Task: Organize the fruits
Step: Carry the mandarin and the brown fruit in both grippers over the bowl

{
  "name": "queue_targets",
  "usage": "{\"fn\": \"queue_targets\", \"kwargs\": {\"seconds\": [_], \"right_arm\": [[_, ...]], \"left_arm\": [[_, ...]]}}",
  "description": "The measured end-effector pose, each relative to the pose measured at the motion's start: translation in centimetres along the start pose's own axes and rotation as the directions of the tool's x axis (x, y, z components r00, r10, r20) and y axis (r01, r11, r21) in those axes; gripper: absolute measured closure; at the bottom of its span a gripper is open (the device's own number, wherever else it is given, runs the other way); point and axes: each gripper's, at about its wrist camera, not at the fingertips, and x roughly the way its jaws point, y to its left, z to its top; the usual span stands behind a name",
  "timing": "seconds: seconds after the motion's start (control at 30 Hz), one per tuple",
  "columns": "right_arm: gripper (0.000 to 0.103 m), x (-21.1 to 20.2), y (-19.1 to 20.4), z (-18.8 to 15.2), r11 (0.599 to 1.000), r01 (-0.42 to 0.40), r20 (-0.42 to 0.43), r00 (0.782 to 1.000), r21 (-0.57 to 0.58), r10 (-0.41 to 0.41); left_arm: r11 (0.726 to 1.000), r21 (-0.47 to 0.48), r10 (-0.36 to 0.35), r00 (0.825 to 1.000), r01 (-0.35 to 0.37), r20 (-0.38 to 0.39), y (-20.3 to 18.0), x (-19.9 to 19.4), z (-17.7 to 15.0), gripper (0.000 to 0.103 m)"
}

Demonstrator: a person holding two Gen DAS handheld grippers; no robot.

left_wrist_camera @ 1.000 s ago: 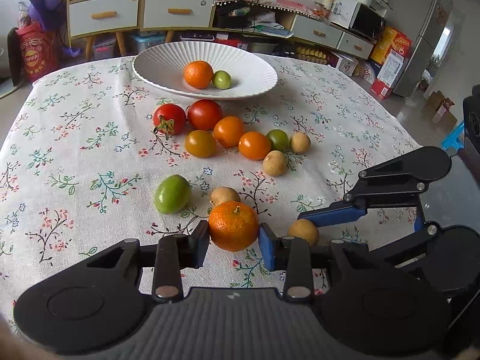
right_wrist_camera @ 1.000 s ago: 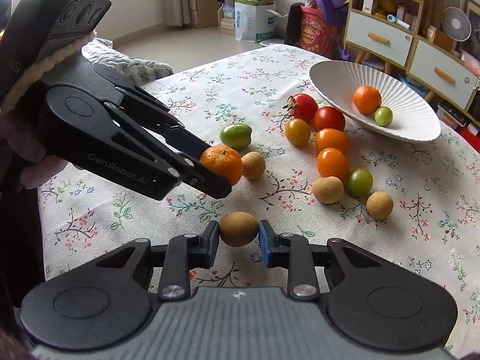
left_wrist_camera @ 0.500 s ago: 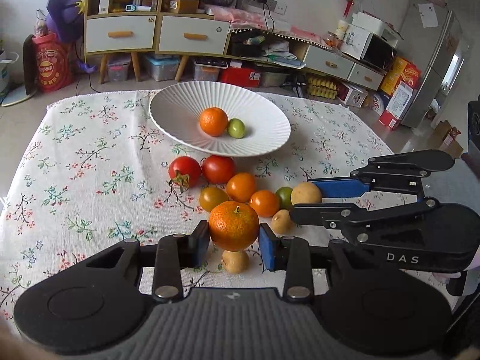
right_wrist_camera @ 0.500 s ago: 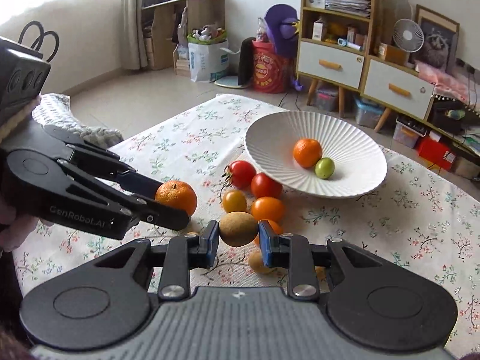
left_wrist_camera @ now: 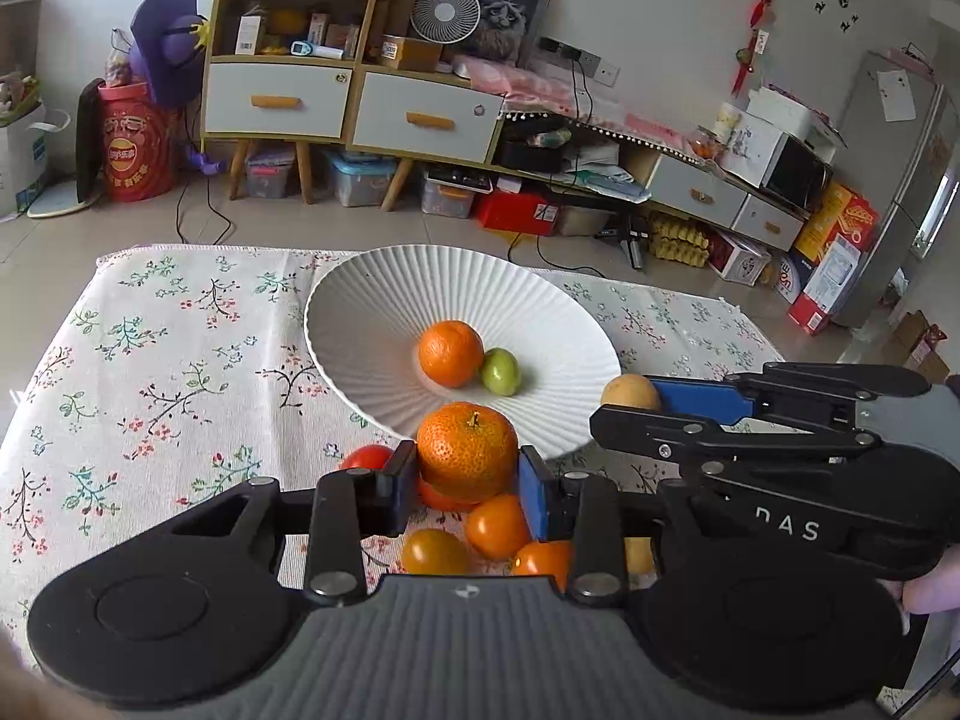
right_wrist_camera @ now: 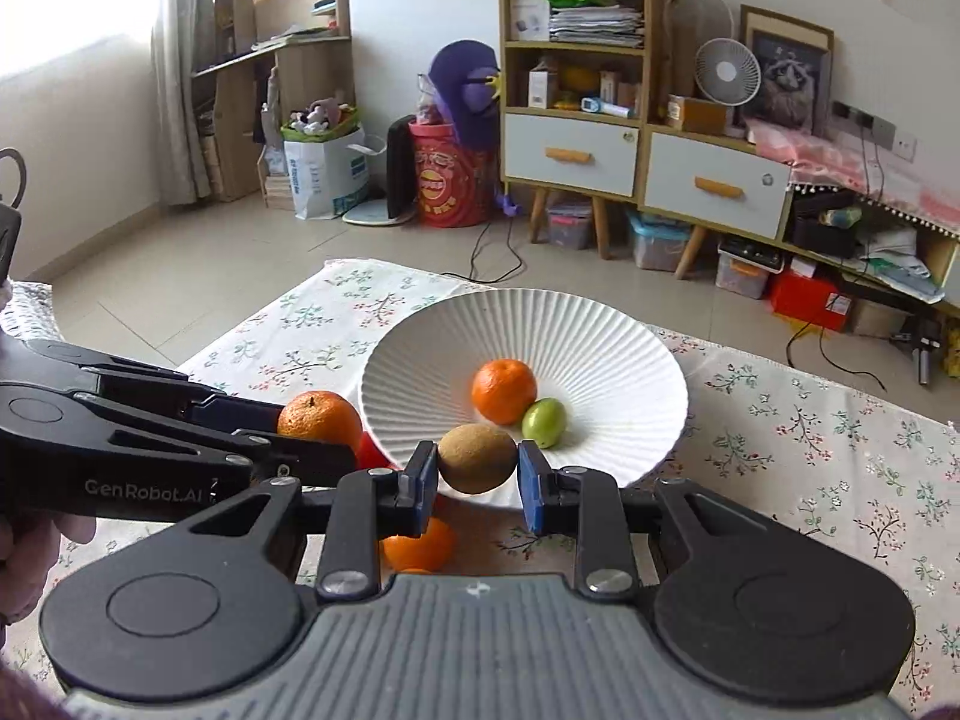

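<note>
Floral tablecloth [left_wrist_camera: 150, 372], drawer cabinet [left_wrist_camera: 354, 102] with small white fan [left_wrist_camera: 445, 11], red drum [right_wrist_camera: 447, 180], fridge [left_wrist_camera: 894, 192] behind

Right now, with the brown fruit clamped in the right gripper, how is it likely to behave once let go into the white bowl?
The brown fruit is rounded, so it will probably roll toward the middle of the sloping white bowl, perhaps against the mandarin and green fruit there. Its matt, rough-looking skin suggests the right gripper holds it without slipping. It looks firm: no visible denting at the pads.
</note>
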Motion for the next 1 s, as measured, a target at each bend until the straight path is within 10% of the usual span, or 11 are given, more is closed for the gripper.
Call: {"fn": "queue_targets", "kwargs": {"seconds": [1.0], "right_arm": [[0.077,4.7,-4.2,0.5,0.998,0.046,-0.067,0.997,0.036,-0.044]], "left_arm": [[1.000,-0.011,0.005,1.000,-0.005,-0.027,-0.4,6.8,2.1,0.071]]}}
